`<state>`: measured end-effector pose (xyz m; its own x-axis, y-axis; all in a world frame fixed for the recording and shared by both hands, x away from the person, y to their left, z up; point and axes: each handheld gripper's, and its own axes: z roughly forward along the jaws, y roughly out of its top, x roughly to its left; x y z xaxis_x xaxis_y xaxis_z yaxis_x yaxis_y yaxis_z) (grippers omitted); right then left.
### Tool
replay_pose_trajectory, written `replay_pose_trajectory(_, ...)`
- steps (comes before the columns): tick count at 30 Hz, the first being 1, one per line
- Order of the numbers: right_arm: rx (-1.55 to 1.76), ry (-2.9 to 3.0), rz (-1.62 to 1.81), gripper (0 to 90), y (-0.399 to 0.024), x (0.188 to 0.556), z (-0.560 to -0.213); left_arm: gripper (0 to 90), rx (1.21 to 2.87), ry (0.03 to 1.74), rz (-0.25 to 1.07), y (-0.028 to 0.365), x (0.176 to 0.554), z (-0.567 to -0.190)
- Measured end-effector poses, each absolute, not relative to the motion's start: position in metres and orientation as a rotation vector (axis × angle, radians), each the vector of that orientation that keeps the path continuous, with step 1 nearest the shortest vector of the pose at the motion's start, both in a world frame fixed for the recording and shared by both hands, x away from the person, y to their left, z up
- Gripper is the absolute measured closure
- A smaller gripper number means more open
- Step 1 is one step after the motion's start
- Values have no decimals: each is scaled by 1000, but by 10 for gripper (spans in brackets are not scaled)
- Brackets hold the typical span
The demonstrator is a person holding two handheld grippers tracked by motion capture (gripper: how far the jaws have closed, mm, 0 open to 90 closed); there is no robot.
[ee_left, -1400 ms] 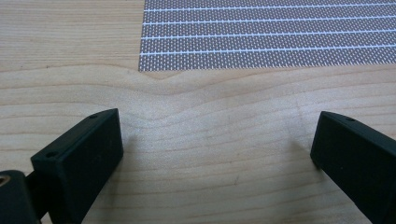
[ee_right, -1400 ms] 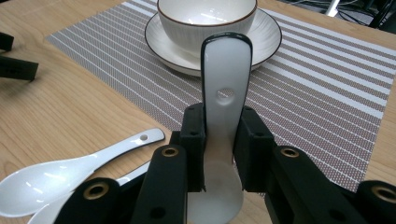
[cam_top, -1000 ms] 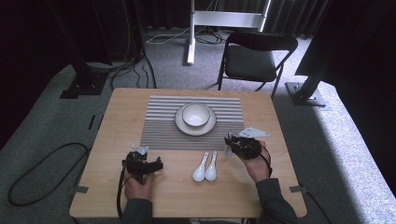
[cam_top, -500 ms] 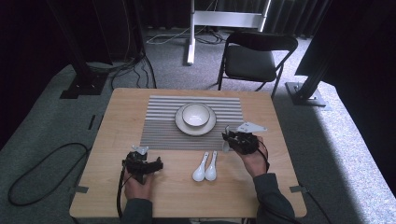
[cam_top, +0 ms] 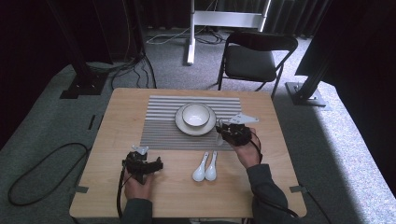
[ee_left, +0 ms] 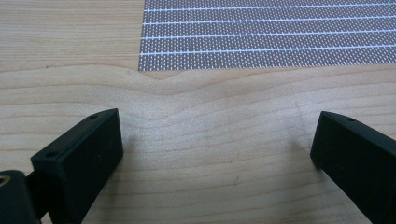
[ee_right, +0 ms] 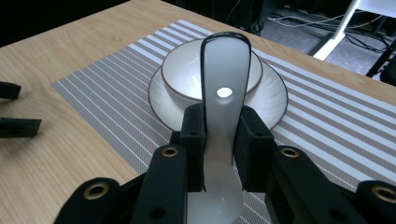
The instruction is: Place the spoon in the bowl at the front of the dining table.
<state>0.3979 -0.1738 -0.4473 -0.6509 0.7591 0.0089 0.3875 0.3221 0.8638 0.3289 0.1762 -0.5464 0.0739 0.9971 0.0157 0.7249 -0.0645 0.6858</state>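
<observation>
Here the wooden tabletop (cam_top: 112,121) carries a grey striped placemat (cam_top: 159,121) laid toward its far edge, midway between the left and right edges, so that the dishes stand in one marked place. On the mat's right half sits a white saucer (cam_top: 181,125), and a white bowl (cam_top: 195,115) stands upright on it, mouth open, ready to take whatever is brought over it.

The right tongs (cam_top: 229,134) hang over the mat's near right corner, just beside the saucer. In the right gripper view their jaws are pressed in on the middle of a white ceramic soup spoon (ee_right: 224,74). The spoon is gripped across its narrow part with the pierced handle end pointing ahead, which keeps it from twisting and lines it up with the bowl (ee_right: 187,70). The likely aim is to set it in or beside the bowl.

Two more white soup spoons (cam_top: 206,167) lie side by side, touching, on bare wood toward the near edge, between the two hands and within easy reach.

The left tongs (cam_top: 145,164) rest low near the near left part of the tabletop, clear of the work. In the left gripper view their jaws stand spread wide over bare wood, gripping nothing, with the mat's near left corner (ee_left: 261,37) just ahead.
</observation>
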Motion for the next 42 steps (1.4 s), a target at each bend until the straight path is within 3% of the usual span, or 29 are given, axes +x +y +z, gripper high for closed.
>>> replay_pose_trajectory(42, 1030, 2171, 1315, 752, -132, 445, -434, 26, 1845, 1703, 692, 176, 329, -546)
